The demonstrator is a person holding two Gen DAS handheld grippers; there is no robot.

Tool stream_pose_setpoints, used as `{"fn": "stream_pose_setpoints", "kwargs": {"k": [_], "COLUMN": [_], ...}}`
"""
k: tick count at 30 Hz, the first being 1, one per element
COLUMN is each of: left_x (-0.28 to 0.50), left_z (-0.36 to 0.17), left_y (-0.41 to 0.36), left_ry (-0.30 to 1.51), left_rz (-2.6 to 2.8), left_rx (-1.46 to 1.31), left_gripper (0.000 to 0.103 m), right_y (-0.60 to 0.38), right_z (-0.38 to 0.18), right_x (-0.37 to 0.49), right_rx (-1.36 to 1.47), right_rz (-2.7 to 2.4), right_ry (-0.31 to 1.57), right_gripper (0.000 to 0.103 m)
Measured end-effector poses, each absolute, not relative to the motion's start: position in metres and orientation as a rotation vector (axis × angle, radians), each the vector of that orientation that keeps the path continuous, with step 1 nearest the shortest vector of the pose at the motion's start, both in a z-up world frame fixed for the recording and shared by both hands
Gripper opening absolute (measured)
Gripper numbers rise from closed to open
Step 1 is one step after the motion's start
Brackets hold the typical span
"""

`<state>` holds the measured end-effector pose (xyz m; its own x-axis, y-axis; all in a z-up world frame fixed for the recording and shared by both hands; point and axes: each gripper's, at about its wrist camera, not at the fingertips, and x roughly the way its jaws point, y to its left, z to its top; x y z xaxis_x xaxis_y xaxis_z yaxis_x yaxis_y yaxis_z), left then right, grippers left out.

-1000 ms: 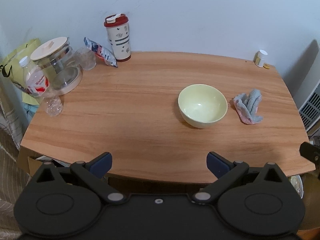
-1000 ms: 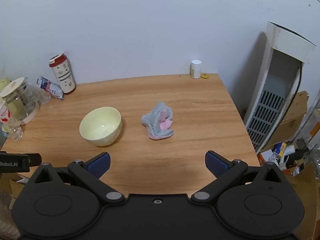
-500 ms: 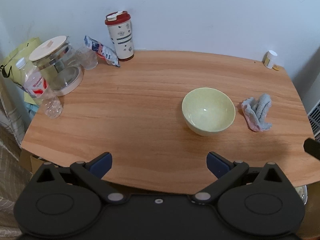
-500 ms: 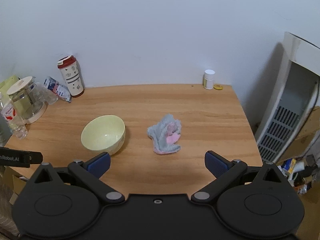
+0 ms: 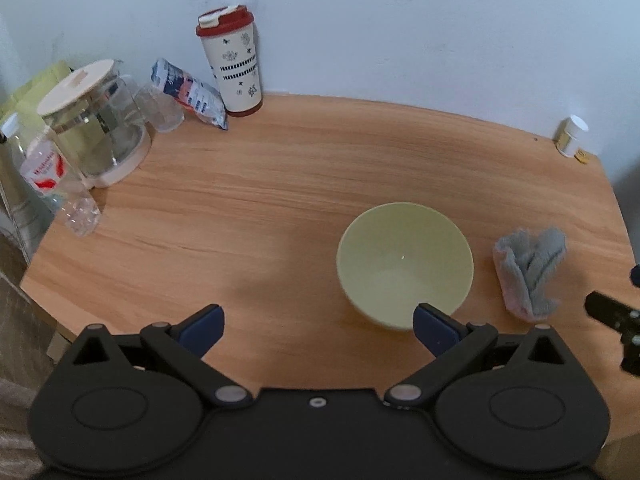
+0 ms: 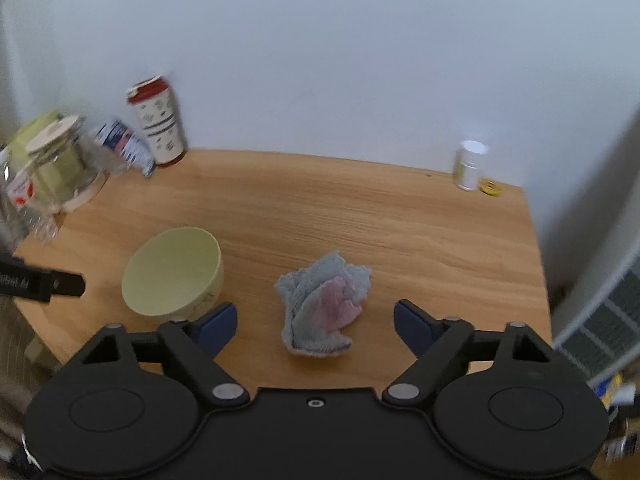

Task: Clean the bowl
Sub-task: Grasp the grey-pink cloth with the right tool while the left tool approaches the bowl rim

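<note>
**Both claws poised, wiping not yet begun**

Left wrist view: the left claw (image 5: 318, 322) hangs over the near edge of the bench (image 5: 280, 184) with its blue fingers wide apart and nothing between them. The pale green bowl (image 5: 404, 268) stands upright on the bench, just ahead of the claw's right-hand finger, and looks empty and dry inside. A crumpled grey cloth (image 5: 530, 270) lies just beside the bowl on its right, not touching it. At the right edge of this view a dark piece of the other tool shows. Judging by this, nothing of the cleaning is done: the bowl is not held and the cloth is not picked up. What is left is to take the cloth, steady the bowl and wipe it.

Right wrist view: the right claw (image 6: 316, 326) is likewise spread open and empty, with the cloth (image 6: 324, 308) lying straight ahead between the lines of its two fingers, so it seems aimed at the cloth. The bowl (image 6: 172, 272) sits to the left, near the left-hand finger.

The bench is light wood grain, set against a plain white wall. At its far left stand a glass jug (image 5: 94, 128) with a cream lid, a plastic bottle (image 5: 44, 176), a snack packet (image 5: 188, 98) and a red-lidded tumbler (image 5: 232, 64). A small white pill bottle (image 6: 470, 164) stands at the far right corner. A white slatted appliance (image 6: 600, 332) shows, blurred, beyond the right side of the bench.
</note>
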<state>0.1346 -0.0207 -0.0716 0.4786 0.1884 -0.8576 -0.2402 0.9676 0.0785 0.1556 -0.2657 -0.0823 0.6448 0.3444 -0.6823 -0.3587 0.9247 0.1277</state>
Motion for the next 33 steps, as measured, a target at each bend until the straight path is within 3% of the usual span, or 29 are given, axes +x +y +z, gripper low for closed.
{"fn": "stream_pose_setpoints", "kwargs": {"k": [5,18,22,23,24,31,33], "left_x": [0.15,0.169,0.176,0.177,0.178,0.189,0.192], "left_z": [-0.086,-0.122,-0.133,-0.135,-0.137,-0.151,-0.153], "left_y": [-0.019,0.0,0.004,0.005,0.006,0.029,0.032], "left_ry": [1.047,1.065,1.091,1.091,1.095,1.13,1.131], "left_rz": [0.265,0.219,0.175,0.163,0.151,0.119,0.113], "left_rx": [-0.099,-0.091,-0.069,-0.057,-0.053,-0.16,-0.155], "left_gripper": [0.103,0.102,0.096,0.086,0.084,0.083,0.075], "right_y": [-0.264,-0.248,-0.242,-0.24,-0.237,-0.218,-0.215], "right_z": [-0.098,-0.117,-0.127,-0.129,-0.131,-0.147,-0.147], "right_x": [0.18,0.209,0.209,0.21,0.211,0.219,0.221], "right_rx": [-0.148,-0.415,-0.447,-0.452,-0.457,-0.546,-0.557], "right_rz": [0.48,0.63,0.647,0.647,0.647,0.635,0.626], "right_ry": [0.752,0.709,0.734,0.738,0.741,0.763,0.765], "right_gripper": [0.074,0.074,0.072,0.07,0.067,0.067,0.064]}}
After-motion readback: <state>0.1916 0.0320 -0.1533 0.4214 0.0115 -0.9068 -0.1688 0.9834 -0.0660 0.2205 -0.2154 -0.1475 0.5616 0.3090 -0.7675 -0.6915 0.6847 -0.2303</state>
